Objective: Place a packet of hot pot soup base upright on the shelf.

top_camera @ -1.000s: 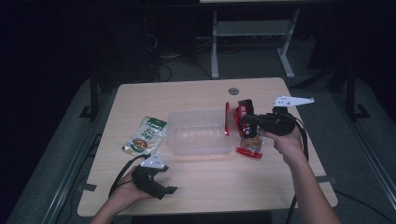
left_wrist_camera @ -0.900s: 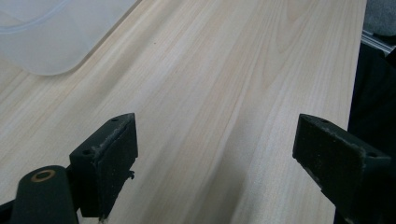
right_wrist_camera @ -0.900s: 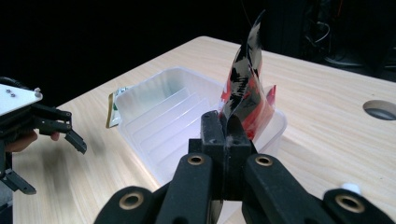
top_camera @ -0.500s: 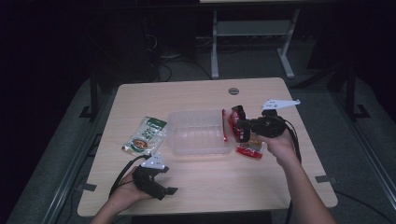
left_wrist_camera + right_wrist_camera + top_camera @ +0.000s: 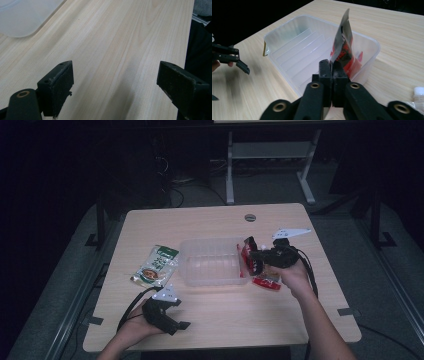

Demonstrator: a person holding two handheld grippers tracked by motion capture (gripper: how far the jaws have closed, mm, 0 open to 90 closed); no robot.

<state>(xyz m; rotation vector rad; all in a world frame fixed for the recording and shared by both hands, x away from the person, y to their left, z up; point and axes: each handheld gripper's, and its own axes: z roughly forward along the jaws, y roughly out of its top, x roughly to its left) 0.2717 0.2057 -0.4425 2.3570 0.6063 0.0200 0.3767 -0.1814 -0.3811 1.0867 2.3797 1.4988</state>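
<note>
High view, right gripper [image 5: 254, 258]: we see it at about 3 o'clock from the table's centre, its jaws clamped on a red packet [image 5: 246, 254] that stands on edge over the right rim of the clear plastic tray [image 5: 210, 262].
High view, second red packet [image 5: 266, 282]: we find it flat on the table [image 5: 225, 320], just beside the tray's lower right corner and under the right hand.
High view, green packet [image 5: 155, 266]: it lies at 9 o'clock from the tray, just beside it.
High view, left gripper [image 5: 179, 325]: we see it resting at about 7 o'clock near the table's front edge, holding nothing.
Left gripper view, jaws: we see them set wide apart with bare wood between them; a corner of the tray [image 5: 22, 17] sits at 11 o'clock.
Right gripper view, jaws: we see them pressed together on the lower edge of the red packet [image 5: 343, 47], which rises upright above the tray's [image 5: 297, 47] near wall.
Right gripper view, far gripper [image 5: 229, 57]: at 9 o'clock we see the left one, well apart from the tray.
</note>
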